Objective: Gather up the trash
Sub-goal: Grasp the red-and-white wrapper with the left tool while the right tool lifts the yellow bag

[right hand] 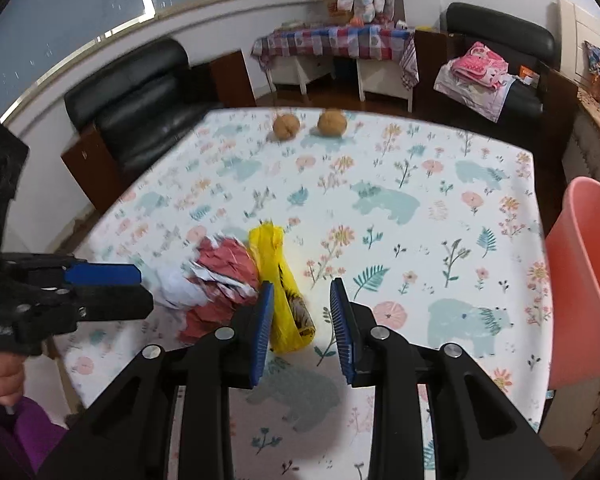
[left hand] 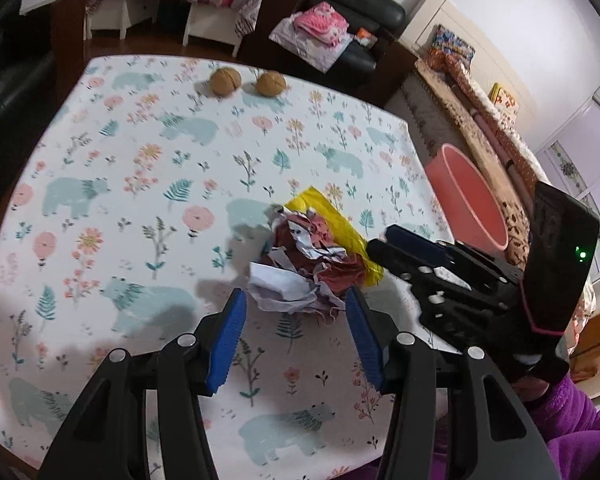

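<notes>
Tablecloth (left hand: pixel 100 152), crumpled paper (left hand: pixel 304 264) mid-table, bin (left hand: pixel 466 200) off-edge

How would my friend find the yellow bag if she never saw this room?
Look at the table with the bear-and-flower cloth. Near the front edge is a heap of crumpled red and white paper, and the yellow plastic bag lies touching it, on the side towards the pink bin. It is the only bright yellow thing; the two walnuts sit far back.

My right tongs (right hand: pixel 302 320) stand open over the counter (right hand: pixel 420 240), the yellow bag (right hand: pixel 278 276) between the pads, crumpled paper (right hand: pixel 216 276) beside it. Left tongs (right hand: pixel 104 288) reach in.
</notes>
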`<control>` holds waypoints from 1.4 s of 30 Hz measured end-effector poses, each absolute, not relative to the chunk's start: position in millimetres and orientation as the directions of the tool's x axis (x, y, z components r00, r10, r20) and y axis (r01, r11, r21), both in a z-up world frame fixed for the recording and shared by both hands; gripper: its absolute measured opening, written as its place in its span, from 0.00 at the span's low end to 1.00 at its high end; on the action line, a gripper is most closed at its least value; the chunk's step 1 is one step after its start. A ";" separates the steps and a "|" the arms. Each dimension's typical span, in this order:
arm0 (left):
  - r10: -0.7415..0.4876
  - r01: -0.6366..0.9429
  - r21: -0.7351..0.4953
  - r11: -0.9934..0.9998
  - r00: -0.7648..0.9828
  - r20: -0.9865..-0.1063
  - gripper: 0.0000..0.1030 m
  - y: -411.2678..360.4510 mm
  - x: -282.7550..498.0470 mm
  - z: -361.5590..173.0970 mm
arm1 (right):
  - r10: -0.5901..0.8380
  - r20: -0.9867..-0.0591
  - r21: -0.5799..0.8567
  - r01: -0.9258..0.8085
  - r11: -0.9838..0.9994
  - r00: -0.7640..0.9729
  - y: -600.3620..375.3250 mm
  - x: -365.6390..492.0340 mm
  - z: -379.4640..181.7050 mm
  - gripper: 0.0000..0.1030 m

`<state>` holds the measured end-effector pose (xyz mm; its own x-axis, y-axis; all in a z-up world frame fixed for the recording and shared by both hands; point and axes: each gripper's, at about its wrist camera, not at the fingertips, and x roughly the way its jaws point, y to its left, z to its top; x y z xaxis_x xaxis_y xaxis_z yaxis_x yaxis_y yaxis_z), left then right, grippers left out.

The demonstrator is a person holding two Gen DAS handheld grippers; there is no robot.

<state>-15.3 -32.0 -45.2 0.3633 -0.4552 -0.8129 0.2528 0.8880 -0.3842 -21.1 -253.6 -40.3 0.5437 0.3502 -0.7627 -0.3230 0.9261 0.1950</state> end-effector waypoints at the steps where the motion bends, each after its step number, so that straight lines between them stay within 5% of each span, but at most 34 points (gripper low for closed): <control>1: -0.449 0.253 -0.378 0.891 0.355 -0.820 0.46 -34.4 -13.1 -47.9 | 0.355 -0.772 0.206 -0.322 0.924 0.526 -251.7 -20.8 -45.0 0.29; 7: -0.404 0.201 -0.354 0.913 0.342 -0.849 0.18 -39.2 1.2 -61.8 | 0.403 -0.785 0.254 -0.349 0.902 0.471 -247.4 -22.3 -50.4 0.28; 9: -0.396 0.191 -0.348 0.918 0.358 -0.846 0.07 -34.2 3.6 -61.8 | 0.417 -0.788 0.268 -0.358 0.895 0.453 -244.8 -22.7 -52.8 0.18; 14: -0.375 0.184 -0.327 0.927 0.424 -0.825 0.05 -18.8 4.5 -48.8 | 0.428 -0.773 0.282 -0.350 0.893 0.468 -245.5 -23.7 -49.7 0.10; 42: -0.336 0.209 -0.263 0.942 0.618 -0.711 0.05 -42.1 30.3 18.2 | 0.311 -0.649 0.295 -0.147 0.944 0.694 -329.9 -34.0 1.2 0.10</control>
<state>30.3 -42.1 18.2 0.6178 -0.3359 -0.7110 0.2090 0.9418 -0.2633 -34.0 -329.9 1.2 0.6943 0.3110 -0.6490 -0.1470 0.9441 0.2951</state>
